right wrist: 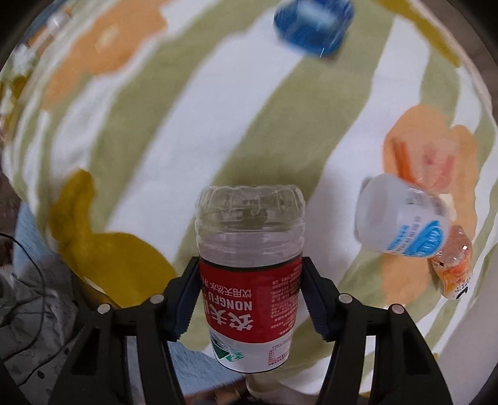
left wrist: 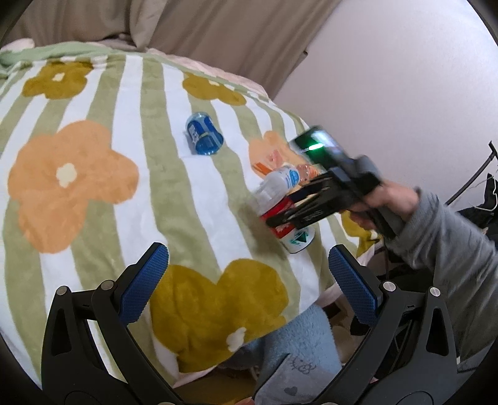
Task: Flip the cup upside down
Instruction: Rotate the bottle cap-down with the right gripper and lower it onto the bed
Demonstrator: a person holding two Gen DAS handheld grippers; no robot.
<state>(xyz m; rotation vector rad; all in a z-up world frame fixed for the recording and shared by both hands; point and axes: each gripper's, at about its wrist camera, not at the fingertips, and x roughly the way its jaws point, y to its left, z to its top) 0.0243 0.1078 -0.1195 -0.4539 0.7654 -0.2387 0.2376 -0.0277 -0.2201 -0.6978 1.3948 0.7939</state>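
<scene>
The cup [right wrist: 249,224] is a cut-off clear plastic bottle with a red and white label. My right gripper [right wrist: 249,280] is shut on its labelled middle. Its ribbed closed base points away from the camera, and the label text reads upside down. In the left wrist view the right gripper [left wrist: 280,215] holds the cup [left wrist: 297,241] tilted over the right part of the flowered blanket [left wrist: 93,93], base up and to the left. My left gripper [left wrist: 249,258] hangs open over the blanket's near edge with nothing between its blue pads [left wrist: 146,280].
A blue cup [left wrist: 204,134] [right wrist: 312,26] lies on its side further up the blanket. A white cup with a blue label [right wrist: 401,218] and a clear orange one [right wrist: 454,264] lie beside the held cup. A hand [left wrist: 392,199] and grey sleeve [left wrist: 451,240] hold the right gripper. Light blue fleece [left wrist: 298,342] hangs below the blanket's edge.
</scene>
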